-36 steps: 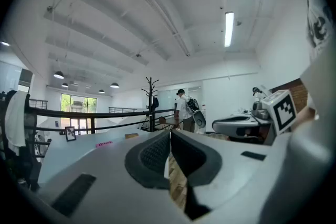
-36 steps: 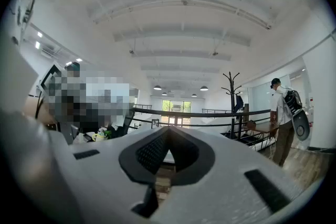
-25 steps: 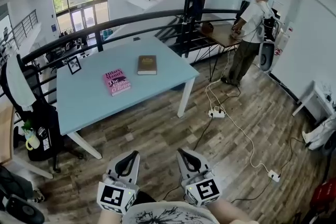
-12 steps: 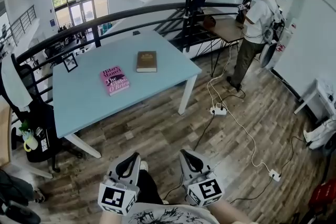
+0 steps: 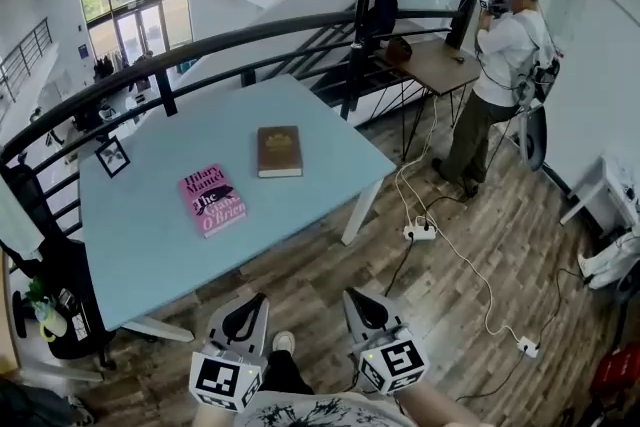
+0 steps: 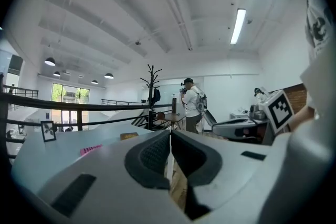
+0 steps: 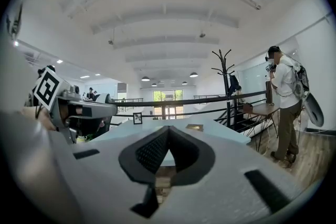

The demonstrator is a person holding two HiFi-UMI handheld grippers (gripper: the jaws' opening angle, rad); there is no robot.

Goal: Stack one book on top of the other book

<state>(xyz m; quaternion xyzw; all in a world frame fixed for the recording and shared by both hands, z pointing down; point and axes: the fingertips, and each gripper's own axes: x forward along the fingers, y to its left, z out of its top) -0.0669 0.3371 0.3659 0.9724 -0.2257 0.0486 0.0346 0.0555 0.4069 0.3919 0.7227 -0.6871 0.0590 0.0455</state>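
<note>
A pink book (image 5: 212, 199) lies flat on the light blue table (image 5: 150, 245), left of centre. A brown book (image 5: 279, 151) lies flat further back and to the right, apart from the pink one. Both grippers hang low in the head view, short of the table's near edge. My left gripper (image 5: 253, 298) is shut with nothing in it, and my right gripper (image 5: 352, 296) is shut and empty too. In the left gripper view the pink book (image 6: 90, 149) and the brown book (image 6: 128, 136) show edge-on beyond the left gripper (image 6: 170, 134). The right gripper view shows the brown book (image 7: 195, 127) beyond the right gripper (image 7: 168, 129).
A small framed picture (image 5: 112, 156) stands at the table's far left. A black railing (image 5: 200, 50) runs behind the table, with a coat stand (image 5: 362, 5) beside it. A person (image 5: 500, 75) stands at a wooden desk (image 5: 440, 65) at the back right. Cables and power strips (image 5: 418, 233) lie on the wooden floor.
The table and both books have come nearer and lower in the head view as I walked toward them. Both grippers stay shut at the bottom of the view.
</note>
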